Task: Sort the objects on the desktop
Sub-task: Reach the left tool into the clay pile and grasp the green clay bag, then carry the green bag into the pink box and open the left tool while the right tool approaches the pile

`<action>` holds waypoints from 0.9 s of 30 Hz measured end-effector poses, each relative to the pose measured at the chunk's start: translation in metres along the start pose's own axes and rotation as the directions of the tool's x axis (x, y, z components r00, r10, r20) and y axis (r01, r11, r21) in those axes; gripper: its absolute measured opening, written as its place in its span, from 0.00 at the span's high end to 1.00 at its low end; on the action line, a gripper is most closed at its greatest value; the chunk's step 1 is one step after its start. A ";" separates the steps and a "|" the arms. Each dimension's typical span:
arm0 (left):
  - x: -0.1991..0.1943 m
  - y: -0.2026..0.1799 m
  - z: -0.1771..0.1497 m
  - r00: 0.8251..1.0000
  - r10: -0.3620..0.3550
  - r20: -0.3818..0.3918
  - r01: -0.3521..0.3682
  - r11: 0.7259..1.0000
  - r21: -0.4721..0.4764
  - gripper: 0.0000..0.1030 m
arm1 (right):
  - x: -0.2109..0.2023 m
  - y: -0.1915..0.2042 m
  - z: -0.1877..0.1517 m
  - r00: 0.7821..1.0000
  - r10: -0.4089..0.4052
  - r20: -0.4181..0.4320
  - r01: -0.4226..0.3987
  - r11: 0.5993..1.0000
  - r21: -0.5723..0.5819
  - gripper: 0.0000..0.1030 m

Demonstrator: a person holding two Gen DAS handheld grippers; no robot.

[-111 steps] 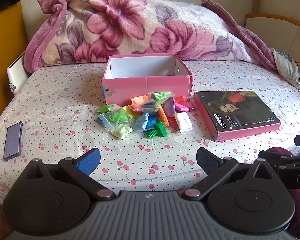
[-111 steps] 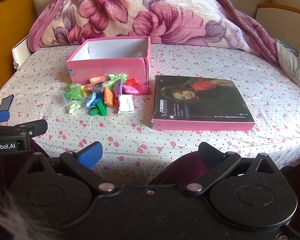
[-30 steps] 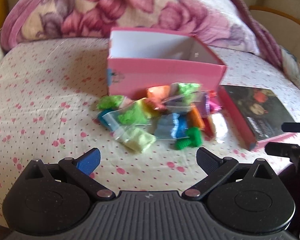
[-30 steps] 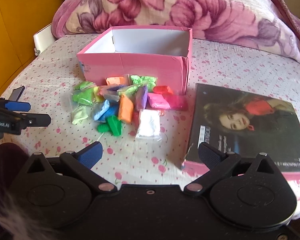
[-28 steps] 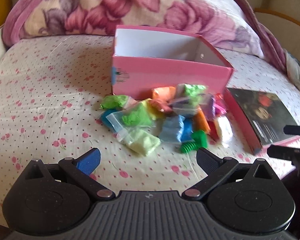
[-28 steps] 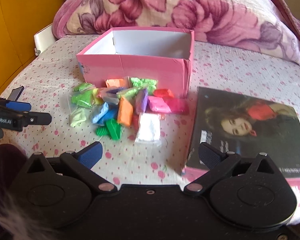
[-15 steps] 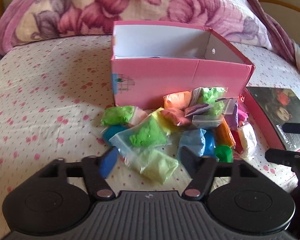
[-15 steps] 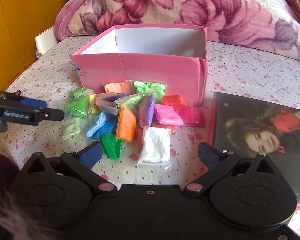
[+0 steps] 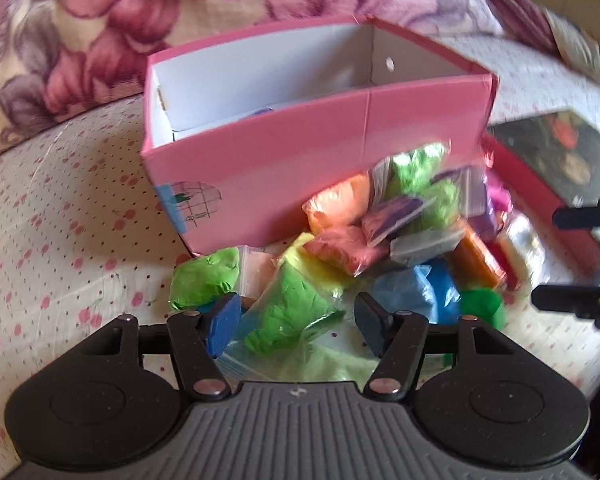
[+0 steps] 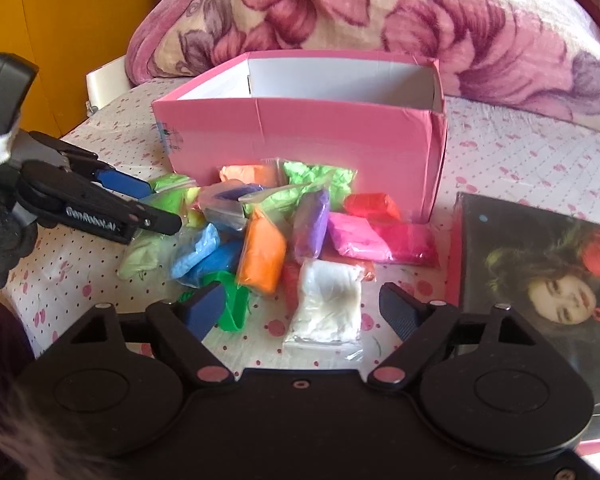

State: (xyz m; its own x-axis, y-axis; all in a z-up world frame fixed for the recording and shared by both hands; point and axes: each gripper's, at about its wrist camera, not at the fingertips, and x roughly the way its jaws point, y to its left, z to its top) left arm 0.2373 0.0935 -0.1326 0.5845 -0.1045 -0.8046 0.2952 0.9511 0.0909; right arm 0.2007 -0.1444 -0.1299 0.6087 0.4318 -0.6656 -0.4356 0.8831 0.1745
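Note:
A pile of small bags of coloured clay lies on the bed in front of an open pink box (image 9: 300, 160), which also shows in the right wrist view (image 10: 300, 136). My left gripper (image 9: 296, 328) is open, its fingers either side of a bright green clay bag (image 9: 292, 312); it also shows in the right wrist view (image 10: 156, 204). My right gripper (image 10: 304, 312) is open, its fingers either side of a white clay bag (image 10: 328, 304). An orange bag (image 10: 262, 256) and a green plastic piece (image 10: 230, 304) lie beside it.
A pink box lid with a woman's portrait (image 10: 540, 280) lies to the right of the pile. A flowered blanket (image 10: 380, 20) is heaped behind the box. An orange cabinet (image 10: 80, 40) stands at the left.
Both grippers have moved forward and down to the pile. The left gripper's jaws have narrowed around the green bag. The right gripper has come over the white bag.

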 end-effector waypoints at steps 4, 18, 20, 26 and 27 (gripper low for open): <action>0.010 -0.001 -0.001 1.000 0.004 -0.023 -0.003 0.999 0.041 0.49 | 0.005 -0.004 0.000 1.000 0.010 -0.005 -0.010 0.999 0.036 0.17; -0.033 0.002 -0.017 1.000 -0.003 0.028 0.007 0.993 -0.116 0.62 | 0.012 -0.010 -0.004 1.000 0.026 0.004 -0.027 0.994 0.105 0.17; -0.044 0.001 -0.016 0.999 -0.007 0.047 0.013 0.991 -0.134 0.62 | 0.013 -0.010 -0.004 1.000 0.024 0.006 -0.024 0.994 0.111 0.17; -0.064 -0.005 -0.014 0.995 -0.058 0.079 0.073 0.977 -0.198 0.62 | 0.015 -0.016 -0.004 1.000 0.016 0.008 -0.018 0.988 0.151 0.17; -0.067 -0.005 -0.013 0.994 -0.065 0.085 0.082 0.974 -0.210 0.62 | 0.015 -0.016 -0.004 1.000 0.018 0.008 -0.019 0.988 0.156 0.18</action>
State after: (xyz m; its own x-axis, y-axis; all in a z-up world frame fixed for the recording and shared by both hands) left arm 0.1868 0.0996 -0.0868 0.6259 -0.1908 -0.7562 0.1769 0.9791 -0.1006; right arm 0.2147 -0.1528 -0.1458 0.6061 0.4487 -0.6567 -0.3381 0.8927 0.2979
